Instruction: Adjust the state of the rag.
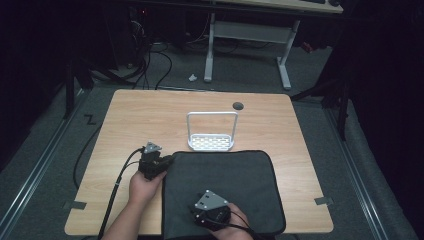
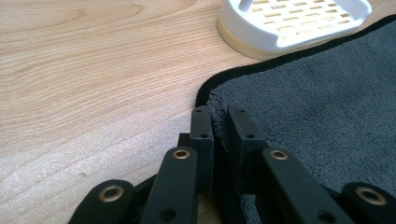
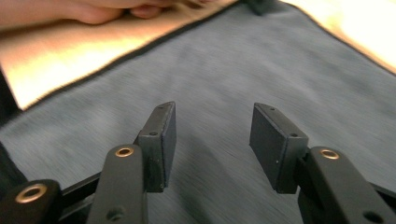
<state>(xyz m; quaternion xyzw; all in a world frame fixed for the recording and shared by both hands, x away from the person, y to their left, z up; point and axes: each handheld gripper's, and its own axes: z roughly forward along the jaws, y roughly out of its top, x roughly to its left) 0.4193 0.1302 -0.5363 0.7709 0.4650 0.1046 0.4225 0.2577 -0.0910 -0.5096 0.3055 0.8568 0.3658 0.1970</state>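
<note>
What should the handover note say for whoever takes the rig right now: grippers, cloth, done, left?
Left gripper: jaws nearly together, pinching the dark grey cloth at its far-left corner edge, by the rounded hem.
Right gripper: jaws open, nothing between them, over the middle of the cloth near the person's edge.
Cloth: lying flat on the wooden table, its far edge just short of the white rack.
Done: the left corner is gripped.
Left: the right gripper has no hold yet; probably it needs a second corner before any fold or lift.
</note>
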